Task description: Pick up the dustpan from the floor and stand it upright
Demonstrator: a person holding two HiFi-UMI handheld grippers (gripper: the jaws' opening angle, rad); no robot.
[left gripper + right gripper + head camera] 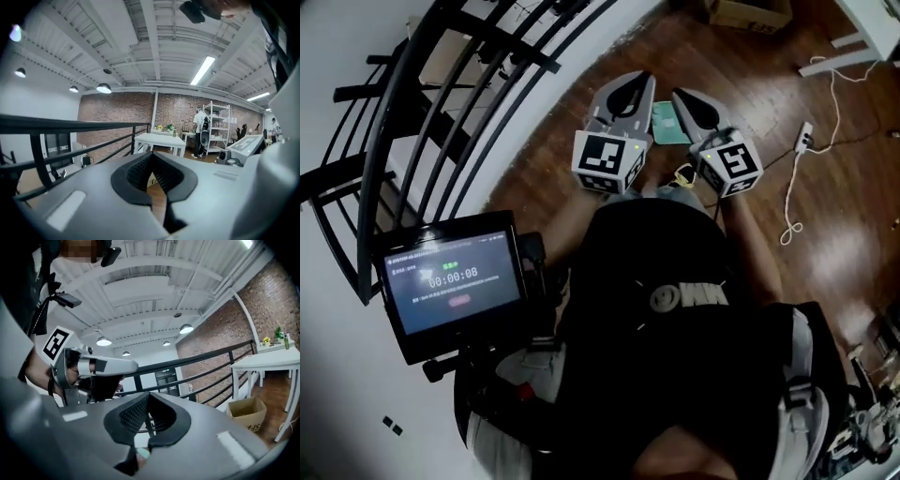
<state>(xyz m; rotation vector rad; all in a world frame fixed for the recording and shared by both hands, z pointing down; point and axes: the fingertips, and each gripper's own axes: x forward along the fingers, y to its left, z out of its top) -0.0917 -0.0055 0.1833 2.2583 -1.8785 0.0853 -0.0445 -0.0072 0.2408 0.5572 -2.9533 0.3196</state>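
Observation:
The dustpan [667, 123] is a pale teal shape lying flat on the wooden floor, seen in the head view in the gap between my two grippers, far below them. My left gripper [640, 82] is held at chest height and points forward. Its jaws are together with nothing in them, as the left gripper view [152, 156] also shows. My right gripper [681, 96] is beside it at the same height, shut and empty; its black pads [133, 414] meet in the right gripper view. Neither gripper touches the dustpan.
A black metal railing [441, 84] curves along the left. A mounted screen [455, 281] sits at my left side. On the floor lie a white power strip with its cable [803, 139] and a cardboard box [750, 11]. Farther off are a white table [157, 140] and a person by shelves [201, 126].

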